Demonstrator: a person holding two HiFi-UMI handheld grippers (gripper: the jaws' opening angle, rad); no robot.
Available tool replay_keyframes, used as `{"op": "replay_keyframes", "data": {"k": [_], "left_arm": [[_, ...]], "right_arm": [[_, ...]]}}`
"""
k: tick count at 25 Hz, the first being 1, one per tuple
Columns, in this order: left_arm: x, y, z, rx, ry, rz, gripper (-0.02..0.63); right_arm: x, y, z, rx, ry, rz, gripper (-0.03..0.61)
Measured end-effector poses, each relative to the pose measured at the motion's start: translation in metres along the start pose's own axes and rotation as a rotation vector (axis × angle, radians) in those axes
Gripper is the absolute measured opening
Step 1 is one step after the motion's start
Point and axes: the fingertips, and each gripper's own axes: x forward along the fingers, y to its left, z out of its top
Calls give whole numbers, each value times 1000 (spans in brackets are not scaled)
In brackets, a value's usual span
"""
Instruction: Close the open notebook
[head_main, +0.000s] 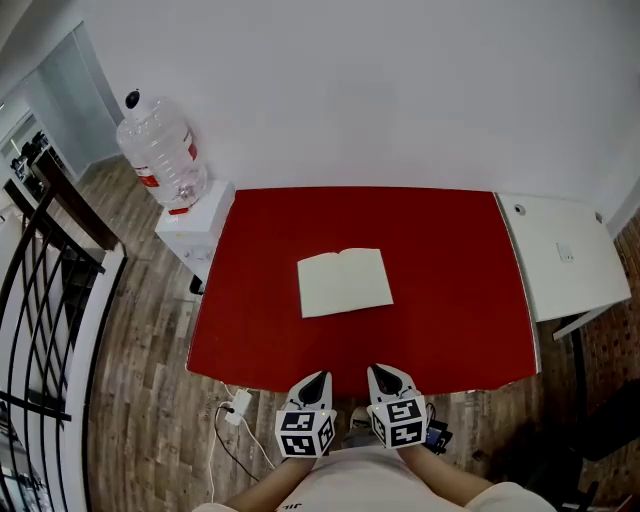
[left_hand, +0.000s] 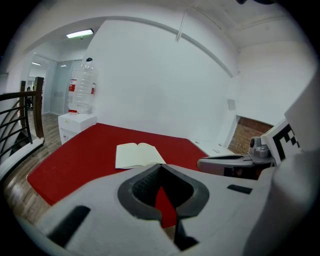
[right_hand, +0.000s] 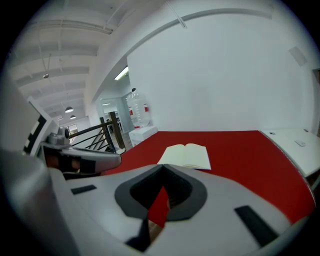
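1. The notebook (head_main: 344, 282) lies open and flat, pages up, near the middle of the red counter (head_main: 455, 250), with its spine running away from the person.
2. The left tongs (head_main: 319, 380) and the right tongs (head_main: 381, 373) are held side by side at the near edge of the counter, pointed toward the notebook and well apart from it.
3. Both tongs are clenched tip to tip with nothing between them; only red counter is seen through the gap behind the tips in each gripper view.
4. The step in hand is judged to be the approach: the notebook is untouched and the closing has not begun.
5. For the next move, one pair of tongs would need to be brought forward to the outer edge of one half. That edge would have to be lifted or gripped, and the half swung over the spine onto the other. The opposite half could be pressed down by the other tongs so that the notebook is not pushed along the counter.
6. No writing is made out on the pale pages. A red label is carried by the water bottle (head_main: 160, 152) beside the counter's far left corner, but its print is too small to be read. Only black-and-white square markers, no words, are shown on the cubes of the tongs.
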Motion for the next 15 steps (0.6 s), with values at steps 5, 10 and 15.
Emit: {"op": "replay_keyframes", "data": {"k": [5,10,15], "left_arm": [[22,-1,11,0,16,16,6],[37,2,23,1,17,13,6],[52,6,37,32,21,-11,6]], "right_arm": [[13,-24,12,16,1,-3,5],[24,-32,23,1,-8,-7,5],[34,-33,41,-25,-30,-20,6]]}}
